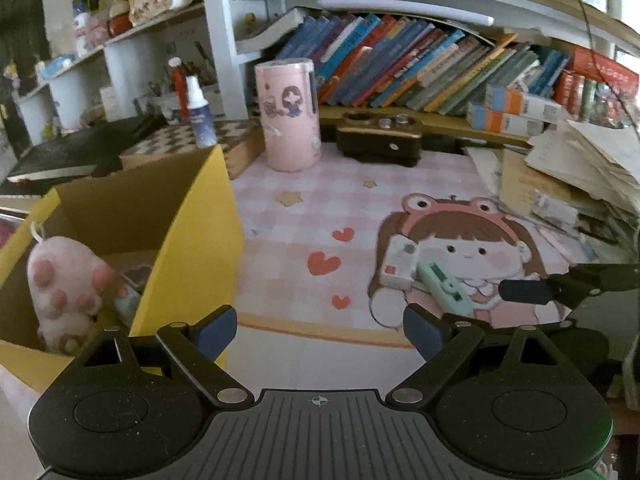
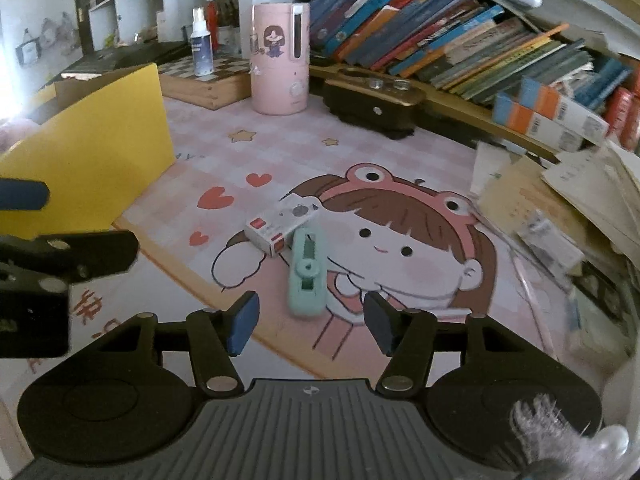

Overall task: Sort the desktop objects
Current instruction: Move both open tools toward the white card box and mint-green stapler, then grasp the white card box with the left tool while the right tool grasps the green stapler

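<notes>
1. Left gripper (image 1: 319,330), lower centre of the left view: two blue pads stood wide apart with nothing between them.
2. Right gripper (image 2: 310,322), lower centre of the right view: jaws partly open, narrower than the left pair; the near end of one mint tape dispenser (image 2: 306,274) lay ahead of the gap, untouched.
3. One white box (image 2: 282,222) lay just beyond the dispenser, touching its far end, both at centre on the mat (image 2: 360,152).
4. One yellow box (image 1: 192,232), left of the frame, stood open; inside it sat one pink paw toy (image 1: 64,284).
5. One pink cylinder (image 1: 290,114) stood upright at upper centre.
6. One spray bottle (image 1: 200,114) stood left of it on a chequered board (image 1: 232,136).
7. One row of leaning books (image 1: 420,68) filled the upper right.
</notes>
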Action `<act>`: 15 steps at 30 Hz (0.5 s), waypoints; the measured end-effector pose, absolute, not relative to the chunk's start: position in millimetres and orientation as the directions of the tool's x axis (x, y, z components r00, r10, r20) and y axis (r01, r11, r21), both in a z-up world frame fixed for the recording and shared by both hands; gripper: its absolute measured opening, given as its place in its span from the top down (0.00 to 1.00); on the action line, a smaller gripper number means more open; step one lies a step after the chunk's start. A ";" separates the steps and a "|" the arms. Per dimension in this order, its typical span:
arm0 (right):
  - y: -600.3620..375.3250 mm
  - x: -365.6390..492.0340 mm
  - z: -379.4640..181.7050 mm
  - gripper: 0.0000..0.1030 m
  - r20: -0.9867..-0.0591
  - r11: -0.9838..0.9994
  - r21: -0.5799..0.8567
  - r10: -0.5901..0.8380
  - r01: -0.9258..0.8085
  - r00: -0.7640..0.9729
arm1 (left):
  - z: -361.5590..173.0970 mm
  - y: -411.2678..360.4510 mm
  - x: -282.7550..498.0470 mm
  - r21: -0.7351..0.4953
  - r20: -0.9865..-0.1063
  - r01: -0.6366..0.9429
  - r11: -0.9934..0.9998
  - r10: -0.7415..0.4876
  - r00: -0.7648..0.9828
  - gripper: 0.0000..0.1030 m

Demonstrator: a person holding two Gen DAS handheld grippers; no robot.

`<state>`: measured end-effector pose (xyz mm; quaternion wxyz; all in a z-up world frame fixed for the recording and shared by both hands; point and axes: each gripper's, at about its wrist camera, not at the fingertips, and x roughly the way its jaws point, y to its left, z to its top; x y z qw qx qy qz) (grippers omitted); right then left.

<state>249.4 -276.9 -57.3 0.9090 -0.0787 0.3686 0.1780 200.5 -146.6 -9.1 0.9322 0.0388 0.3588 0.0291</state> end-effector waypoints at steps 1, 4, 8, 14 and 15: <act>-276.3 253.4 -59.5 0.47 -0.699 0.921 -0.014 0.269 -0.388 0.663 | -9.1 -147.4 202.6 0.093 -0.668 -0.016 0.996 0.074 0.741 0.10; -275.2 265.7 -65.2 0.50 -0.704 0.913 -0.012 0.281 -0.407 0.652 | -9.2 -149.3 209.5 0.096 -0.673 -0.024 0.995 0.083 0.735 0.10; -276.2 279.6 -71.2 0.56 -0.714 0.910 -0.003 0.289 -0.415 0.637 | -9.1 -154.2 215.6 0.099 -0.673 -0.022 0.995 0.083 0.735 0.10; -283.5 284.8 -72.1 0.78 -0.703 0.898 0.016 0.322 -0.439 0.634 | -11.5 -163.3 224.7 0.123 -0.676 0.003 0.992 0.082 0.732 0.10; -287.0 284.1 -71.2 0.78 -0.703 0.902 0.019 0.319 -0.432 0.636 | -11.4 -165.0 226.6 0.123 -0.676 0.006 0.992 0.080 0.732 0.10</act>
